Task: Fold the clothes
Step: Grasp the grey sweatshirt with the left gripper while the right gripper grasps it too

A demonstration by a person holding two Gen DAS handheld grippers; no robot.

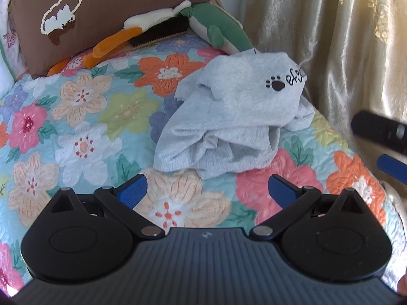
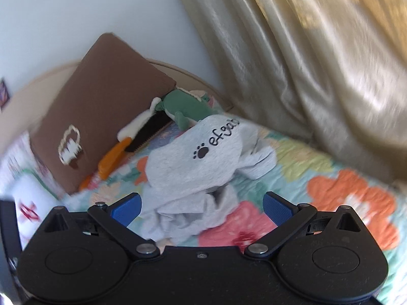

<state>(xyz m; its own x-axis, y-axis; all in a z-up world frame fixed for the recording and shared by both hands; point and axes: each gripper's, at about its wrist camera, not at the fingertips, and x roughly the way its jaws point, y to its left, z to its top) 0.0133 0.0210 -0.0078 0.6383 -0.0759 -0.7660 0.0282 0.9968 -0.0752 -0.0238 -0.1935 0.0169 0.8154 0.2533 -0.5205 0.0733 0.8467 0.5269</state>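
A grey garment (image 1: 229, 117) with a black paw print and lettering lies crumpled in a heap on the floral quilt (image 1: 89, 117) of a bed. My left gripper (image 1: 207, 190) is open and empty, just short of the heap's near edge. My right gripper (image 2: 202, 207) is open, with the near folds of the grey garment (image 2: 193, 162) lying between its blue fingers; touching or not, I cannot tell. The right gripper also shows at the right edge of the left wrist view (image 1: 381, 142).
A brown pillow (image 1: 101, 12) leans at the head of the bed, with a plush toy (image 1: 178, 25) in green, white, black and orange in front of it. A cream curtain (image 1: 343, 38) hangs along the bed's right side. A white pillow (image 2: 30, 198) lies at the left.
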